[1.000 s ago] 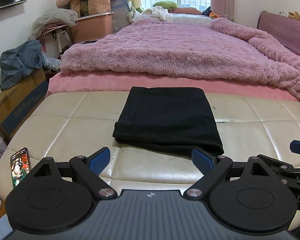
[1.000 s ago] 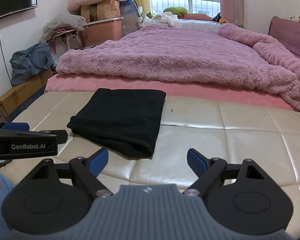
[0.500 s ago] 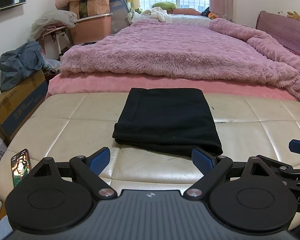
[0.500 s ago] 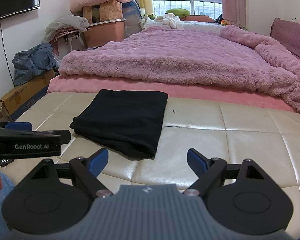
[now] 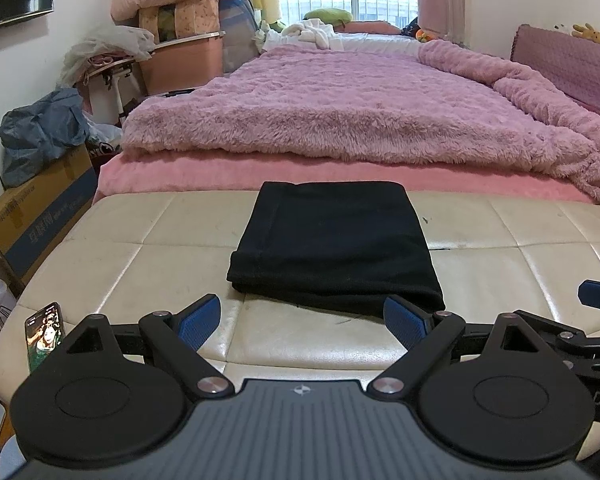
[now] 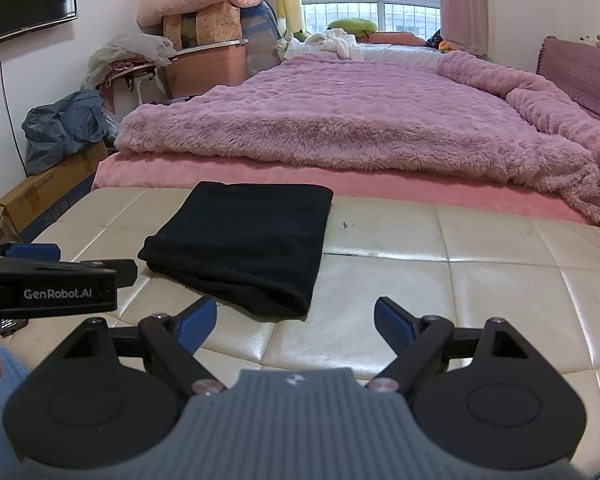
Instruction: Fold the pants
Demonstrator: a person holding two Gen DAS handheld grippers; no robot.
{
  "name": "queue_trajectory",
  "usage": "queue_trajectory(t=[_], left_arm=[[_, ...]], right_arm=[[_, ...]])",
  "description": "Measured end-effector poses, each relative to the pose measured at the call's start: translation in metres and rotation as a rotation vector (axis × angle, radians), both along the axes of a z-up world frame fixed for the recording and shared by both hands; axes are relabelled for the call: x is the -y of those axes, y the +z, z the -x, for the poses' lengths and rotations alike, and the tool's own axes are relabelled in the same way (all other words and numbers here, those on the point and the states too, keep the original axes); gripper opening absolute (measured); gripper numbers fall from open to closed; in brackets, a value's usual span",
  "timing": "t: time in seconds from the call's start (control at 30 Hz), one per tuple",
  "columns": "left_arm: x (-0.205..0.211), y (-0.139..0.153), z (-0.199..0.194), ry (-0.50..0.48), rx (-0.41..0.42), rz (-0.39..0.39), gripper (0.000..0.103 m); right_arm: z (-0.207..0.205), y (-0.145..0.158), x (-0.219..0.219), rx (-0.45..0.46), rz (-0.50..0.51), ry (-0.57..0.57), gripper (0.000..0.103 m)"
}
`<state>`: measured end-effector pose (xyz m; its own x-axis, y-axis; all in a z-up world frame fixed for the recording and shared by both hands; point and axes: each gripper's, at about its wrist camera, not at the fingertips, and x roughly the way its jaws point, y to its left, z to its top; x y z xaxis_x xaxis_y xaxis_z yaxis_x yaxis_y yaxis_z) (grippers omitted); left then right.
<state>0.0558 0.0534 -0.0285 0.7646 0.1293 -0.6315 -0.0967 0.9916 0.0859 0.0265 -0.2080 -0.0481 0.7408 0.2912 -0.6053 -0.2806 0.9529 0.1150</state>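
Note:
The black pants (image 5: 336,244) lie folded into a flat rectangle on the cream leather bench (image 5: 140,264), near its far edge by the bed. They also show in the right wrist view (image 6: 244,244), left of centre. My left gripper (image 5: 302,320) is open and empty, held just short of the pants' near edge. My right gripper (image 6: 296,320) is open and empty, near the pants' near right corner. The left gripper's side (image 6: 48,288) shows at the left of the right wrist view.
A bed with a fluffy pink blanket (image 5: 360,112) runs along the bench's far side. A phone (image 5: 44,332) lies on the bench's near left corner. Cardboard boxes (image 5: 40,208), bags and storage bins stand at the left by the wall.
Both grippers have drawn back and risen slightly from the folded pants, which look a little farther away. The pants have not moved. Both grippers stay open.

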Motion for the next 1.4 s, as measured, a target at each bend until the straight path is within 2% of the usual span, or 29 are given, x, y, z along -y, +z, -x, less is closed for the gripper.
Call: queue_trajectory(t=[1.4], left_arm=[[0.002,0.011,0.008,0.007,0.039,-0.011,0.103]], right_arm=[[0.009,0.002,-0.002,0.011,-0.004,0.017,0.082]])
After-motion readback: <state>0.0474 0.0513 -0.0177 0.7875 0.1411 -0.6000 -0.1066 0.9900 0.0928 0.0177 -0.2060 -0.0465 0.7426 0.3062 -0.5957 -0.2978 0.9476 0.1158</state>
